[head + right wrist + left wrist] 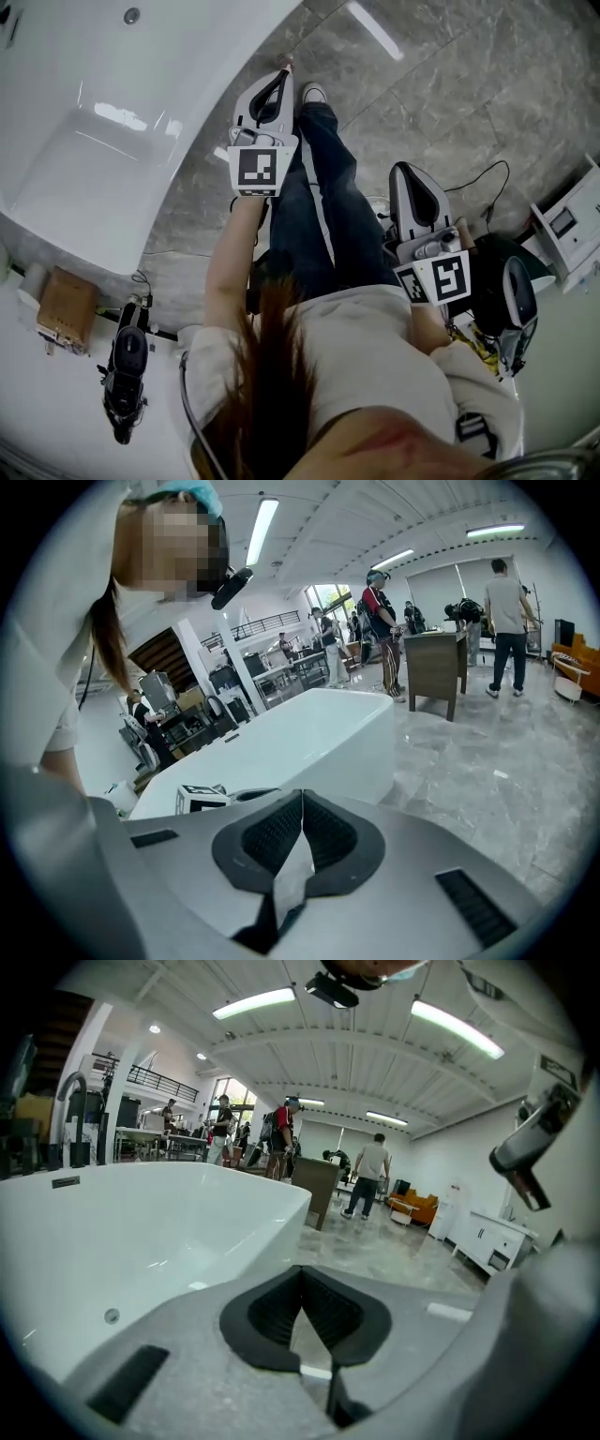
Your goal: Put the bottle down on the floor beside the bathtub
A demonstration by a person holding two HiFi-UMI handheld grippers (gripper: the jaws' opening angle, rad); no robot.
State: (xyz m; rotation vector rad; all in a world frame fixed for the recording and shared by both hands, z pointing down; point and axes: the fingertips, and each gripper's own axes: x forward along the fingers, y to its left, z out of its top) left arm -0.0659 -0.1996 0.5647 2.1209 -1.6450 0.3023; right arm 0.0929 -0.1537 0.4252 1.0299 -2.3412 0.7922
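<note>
From above, my left gripper [284,67] hung over the grey, marbled floor [441,84], just beside the glossy white bathtub [187,141]. My right gripper [406,171] was well apart from the tub. A pale patch [220,153] at the tub's foot, half covered by the left gripper, was too unclear to call the bottle. Along the left gripper, my ribbed black jaws were closed on nothing. Along the right gripper, the jaws were likewise pressed together and empty, and I could not make out the bottle there either.
</note>
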